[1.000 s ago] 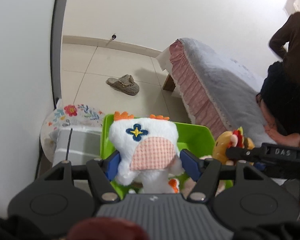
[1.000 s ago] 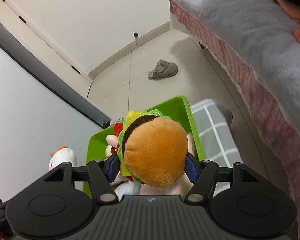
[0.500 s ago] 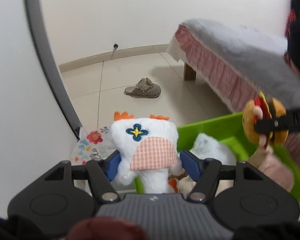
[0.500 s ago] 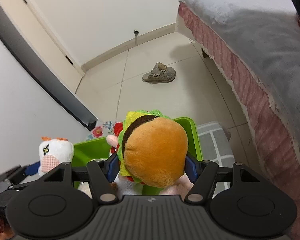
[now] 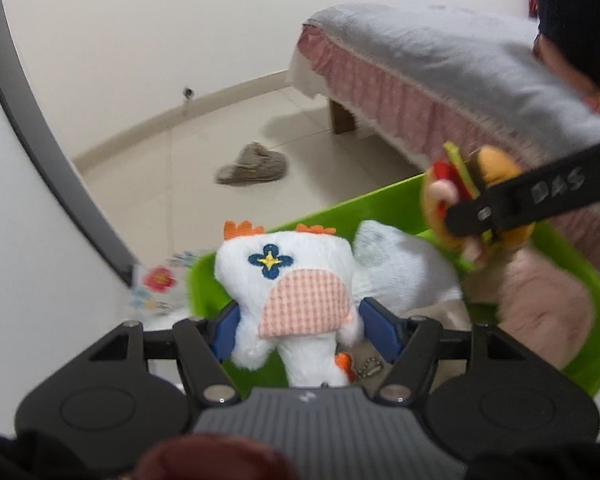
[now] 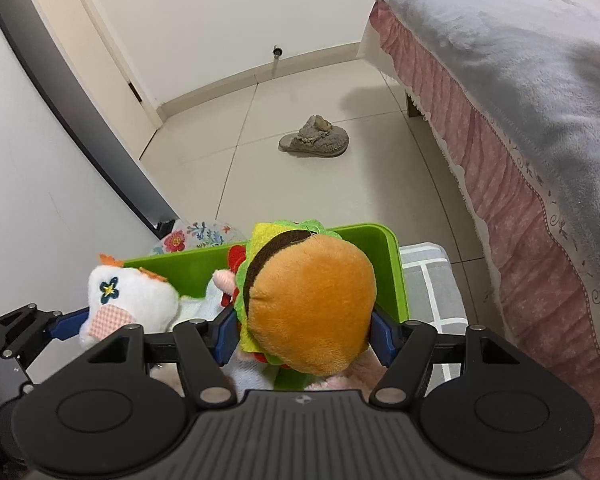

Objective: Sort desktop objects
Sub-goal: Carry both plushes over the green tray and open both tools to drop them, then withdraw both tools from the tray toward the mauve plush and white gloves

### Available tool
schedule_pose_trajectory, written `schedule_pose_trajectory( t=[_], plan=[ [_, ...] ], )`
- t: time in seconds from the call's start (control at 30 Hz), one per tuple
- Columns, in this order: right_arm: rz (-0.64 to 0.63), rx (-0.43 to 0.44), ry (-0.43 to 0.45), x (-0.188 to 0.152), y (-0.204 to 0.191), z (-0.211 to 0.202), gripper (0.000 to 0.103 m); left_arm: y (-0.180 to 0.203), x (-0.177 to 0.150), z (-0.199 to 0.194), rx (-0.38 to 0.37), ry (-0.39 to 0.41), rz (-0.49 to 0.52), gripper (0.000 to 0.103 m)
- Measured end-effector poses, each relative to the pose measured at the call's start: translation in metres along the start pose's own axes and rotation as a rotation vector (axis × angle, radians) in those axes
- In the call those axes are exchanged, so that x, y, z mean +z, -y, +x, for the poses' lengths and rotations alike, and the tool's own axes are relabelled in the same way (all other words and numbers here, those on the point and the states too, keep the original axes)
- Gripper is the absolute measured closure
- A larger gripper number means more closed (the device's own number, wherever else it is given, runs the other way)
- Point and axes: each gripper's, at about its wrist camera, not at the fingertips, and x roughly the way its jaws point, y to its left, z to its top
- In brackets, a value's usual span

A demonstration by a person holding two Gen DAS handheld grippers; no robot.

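Note:
My left gripper (image 5: 298,330) is shut on a white plush chicken (image 5: 288,280) with orange combs and a checked pink beak, held over the left end of a green bin (image 5: 384,200). My right gripper (image 6: 304,330) is shut on a plush hamburger (image 6: 308,300) above the same green bin (image 6: 396,272). The hamburger (image 5: 476,196) and the right gripper's black arm show at the right of the left wrist view. The chicken (image 6: 128,300) shows at the left of the right wrist view. A white plush (image 5: 400,268) and a pink plush (image 5: 540,304) lie in the bin.
A floral cushion (image 6: 196,236) sits behind the bin beside a white panel with a dark edge (image 6: 80,128). A grey checked cloth (image 6: 428,284) lies right of the bin. A bed with a pink skirt (image 6: 500,132) stands at the right. A slipper (image 6: 316,142) lies on the tiled floor.
Both grippers have swung with their toys over the green bin. The chicken and the hamburger have come closer together, and the bin's contents now show under the left gripper.

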Motion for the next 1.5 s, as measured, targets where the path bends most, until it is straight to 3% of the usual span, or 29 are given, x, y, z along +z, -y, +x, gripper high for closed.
schedule_pose_trajectory(
  t=[0.4, 0.5, 0.63, 0.7, 0.77, 1.27, 1.5],
  plan=[
    [-0.038, -0.036, -0.015, -0.002, 0.001, 0.007, 0.037, -0.003, -0.001, 0.006, 0.077, -0.032, -0.008, 0.037],
    [-0.03, -0.037, -0.023, -0.001, 0.0, 0.006, 0.034, -0.003, 0.001, 0.004, 0.087, -0.031, -0.008, 0.03],
    [-0.014, -0.024, -0.031, 0.0, 0.0, 0.001, 0.031, -0.001, 0.002, 0.002, 0.103, -0.031, -0.001, 0.029],
    [-0.006, -0.019, -0.034, 0.002, 0.0, -0.002, 0.029, 0.0, 0.002, 0.0, 0.107, -0.03, -0.007, 0.019],
    [-0.008, -0.018, -0.033, 0.002, 0.0, -0.006, 0.027, -0.001, 0.001, -0.004, 0.098, -0.022, -0.022, 0.011],
    [-0.042, -0.016, -0.028, -0.01, -0.008, -0.054, 0.019, 0.007, -0.009, -0.038, 0.067, -0.028, -0.102, 0.001],
    [-0.05, 0.007, -0.025, -0.023, -0.012, -0.085, 0.018, 0.013, -0.016, -0.066, 0.04, -0.022, -0.147, 0.001]
  ],
)
